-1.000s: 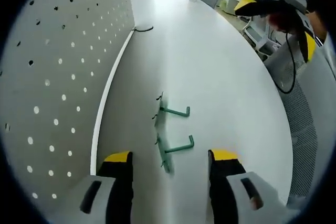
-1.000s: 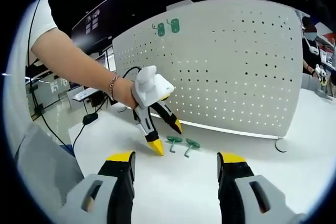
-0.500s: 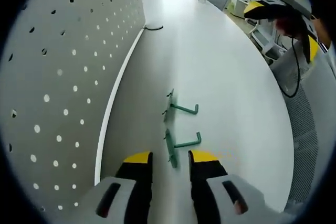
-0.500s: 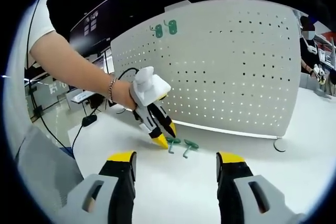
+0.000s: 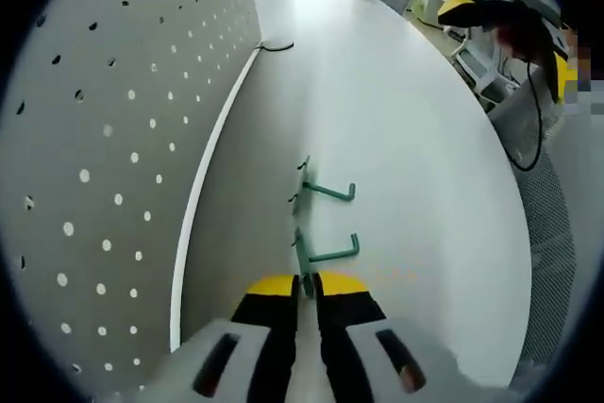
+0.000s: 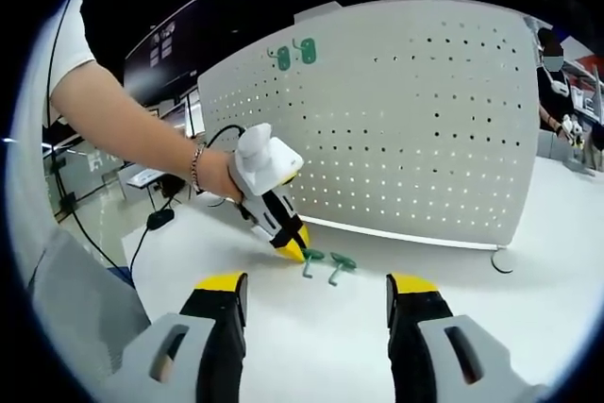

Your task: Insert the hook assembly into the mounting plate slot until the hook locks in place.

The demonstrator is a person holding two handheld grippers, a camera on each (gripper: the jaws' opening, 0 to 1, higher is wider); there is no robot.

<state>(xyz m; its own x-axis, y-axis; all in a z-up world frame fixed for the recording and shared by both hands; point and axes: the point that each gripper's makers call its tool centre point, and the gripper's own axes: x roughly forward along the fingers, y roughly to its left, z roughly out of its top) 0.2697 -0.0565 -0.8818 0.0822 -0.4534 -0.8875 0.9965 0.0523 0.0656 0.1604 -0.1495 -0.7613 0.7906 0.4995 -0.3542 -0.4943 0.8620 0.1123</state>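
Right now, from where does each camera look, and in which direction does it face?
Left gripper view: rides the left tongs, low over the white table, facing along the pegboard; tongs closed on the near green hook.
Right gripper view: rides the open right tongs, facing the pegboard front; the person's forearm shows.
Shared: both table hooks, pegboard, left tongs.

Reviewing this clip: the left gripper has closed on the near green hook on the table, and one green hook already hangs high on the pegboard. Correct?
Not quite: two green hooks hang high on the pegboard, as the right gripper view shows. The rest holds: the left gripper is closed on the near hook lying on the table.
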